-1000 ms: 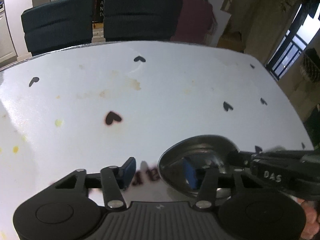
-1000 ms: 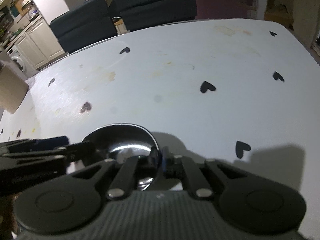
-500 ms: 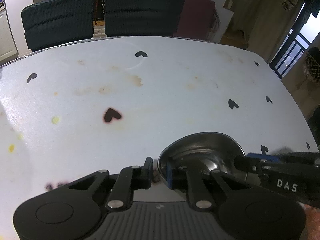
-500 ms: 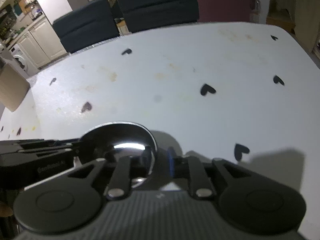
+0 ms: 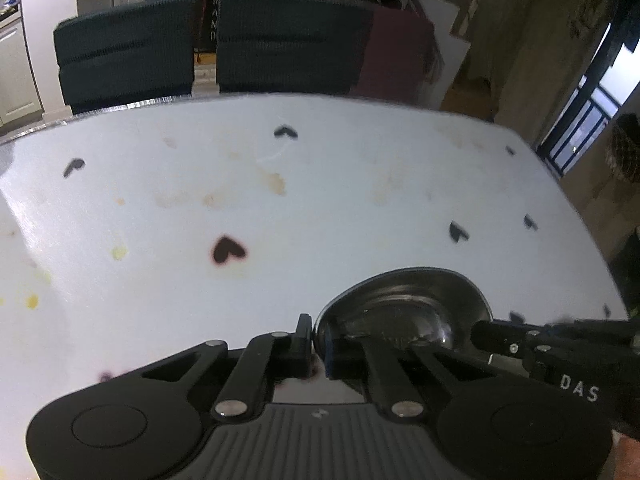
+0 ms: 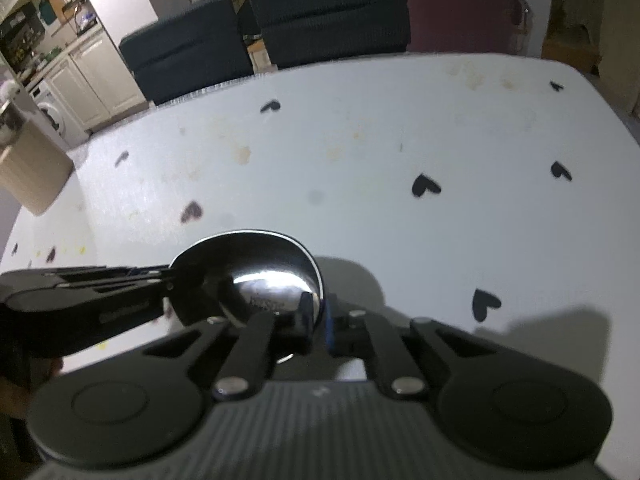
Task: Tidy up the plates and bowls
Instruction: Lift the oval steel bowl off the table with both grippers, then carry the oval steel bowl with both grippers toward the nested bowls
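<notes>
A shiny steel bowl (image 5: 404, 304) sits low over the white table (image 5: 320, 200), at the near edge of both views. My left gripper (image 5: 316, 344) has its jaws closing tight on the bowl's left rim, one pad inside and one outside. My right gripper (image 6: 320, 320) is closing on the opposite rim of the bowl (image 6: 256, 276) in the same way. Each gripper shows in the other's view: the right gripper (image 5: 480, 330) comes in from the right, the left gripper (image 6: 168, 280) from the left. Whether the bowl touches the table I cannot tell.
The table (image 6: 400, 240) carries black heart marks and brownish stains. Two dark chairs (image 5: 124, 64) (image 5: 288, 40) and a maroon one (image 5: 400, 52) stand along its far edge. A cardboard box (image 6: 32, 168) stands at the far left.
My left jaws closed from wide apart onto the bowl's left rim. My right jaws parted briefly around the right rim, then closed on it. Neither hand shifted much.
</notes>
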